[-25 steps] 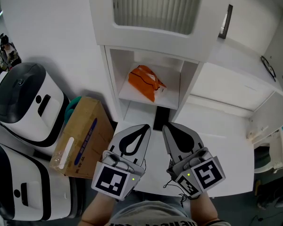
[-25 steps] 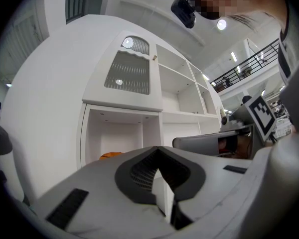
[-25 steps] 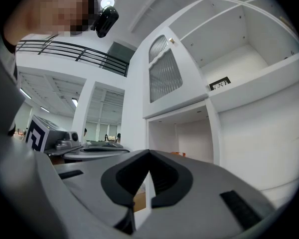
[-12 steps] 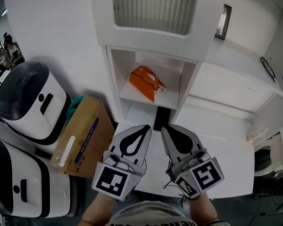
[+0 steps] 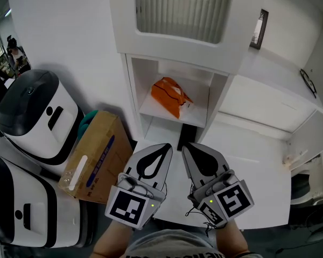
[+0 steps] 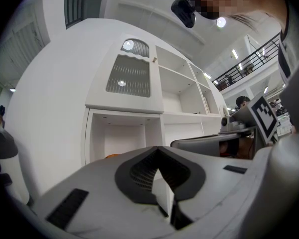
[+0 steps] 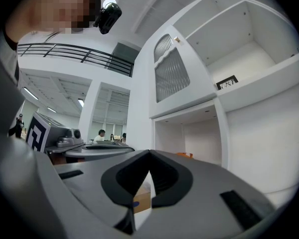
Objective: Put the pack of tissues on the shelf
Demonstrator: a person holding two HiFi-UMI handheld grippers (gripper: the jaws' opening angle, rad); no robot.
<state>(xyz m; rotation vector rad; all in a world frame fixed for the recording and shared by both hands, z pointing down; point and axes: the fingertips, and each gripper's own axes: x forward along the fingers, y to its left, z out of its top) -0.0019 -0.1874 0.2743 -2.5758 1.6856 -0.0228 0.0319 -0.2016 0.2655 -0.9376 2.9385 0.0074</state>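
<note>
Holding level in front of the white cabinet [image 5: 177, 42], the left gripper [image 5: 166, 146] and right gripper [image 5: 185, 145] both have their jaws together, with nothing between them. Each gripper view shows the dark ribbed pads [image 6: 137, 176] meeting at the tips, empty.

The pack of tissues [image 5: 171, 97] lies on the shelf [image 5: 149, 109] inside the open cubby, towards the middle and slightly askew. It is well apart from both grippers.

Judgement: placement looks done and the step in hand is a clear stand-off.
- Keep both grippers out of the cubby mouth and away from its side walls.
- Leave the pack alone; a nudge could slide it on the smooth board.
- Confirm from the head view that none of the pack overhangs the front edge; it appears fully supported.

Materials and shapes:
- Pack: orange film wrap, crinkled and soft, an irregular pillow shape, likely light and slippery.
- Shelf and cabinet: flat, matte white panels with square edges; a ribbed translucent door panel above.
- Grippers: grey moulded plastic, tapering to a point.
- Cardboard box [image 5: 94, 157]: brown, beside the cabinet on the floor.
</note>
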